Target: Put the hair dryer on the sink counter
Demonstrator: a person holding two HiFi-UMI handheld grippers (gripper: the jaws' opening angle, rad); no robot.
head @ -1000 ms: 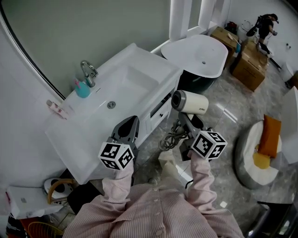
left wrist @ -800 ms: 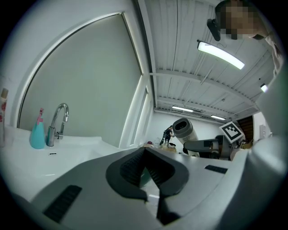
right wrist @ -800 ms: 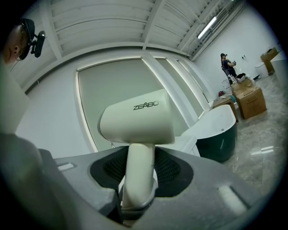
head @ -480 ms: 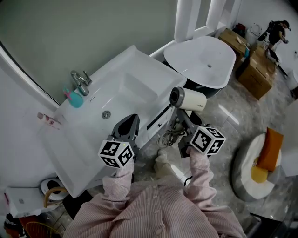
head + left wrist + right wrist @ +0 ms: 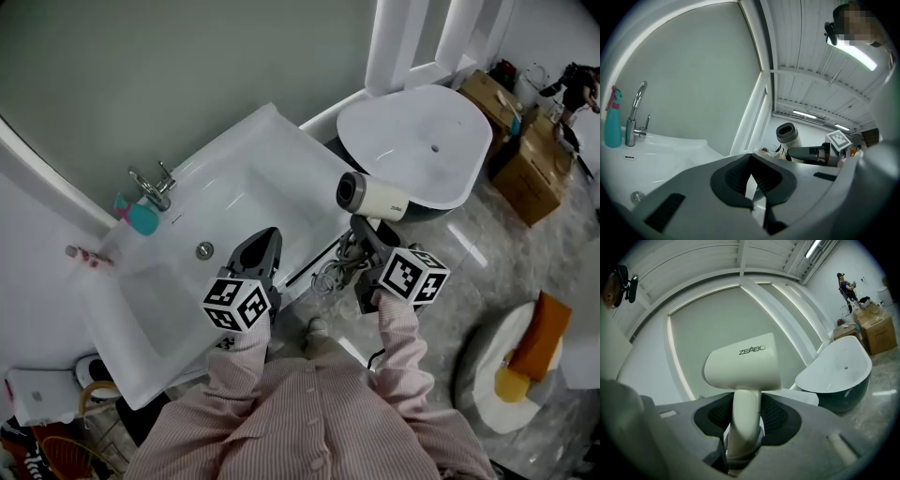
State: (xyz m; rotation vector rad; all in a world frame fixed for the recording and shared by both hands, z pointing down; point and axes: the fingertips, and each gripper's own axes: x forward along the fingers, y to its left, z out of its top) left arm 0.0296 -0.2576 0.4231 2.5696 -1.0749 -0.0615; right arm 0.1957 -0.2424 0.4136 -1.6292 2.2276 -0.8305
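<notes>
A cream hair dryer hangs in the air just right of the white sink counter, nozzle toward the basin. My right gripper is shut on its handle, and its cord dangles in a bundle below. In the left gripper view the hair dryer shows at mid right. My left gripper hovers over the counter's front edge, shut with nothing between its pads.
A chrome faucet and a teal bottle stand at the counter's back left. A white bathtub lies right of the sink. Cardboard boxes sit further right, with a person in the distance.
The view has swung, so the sink sits further left and lower. The right gripper still holds the hair dryer, carried slightly nearer the counter's right edge. The left gripper keeps its pose.
</notes>
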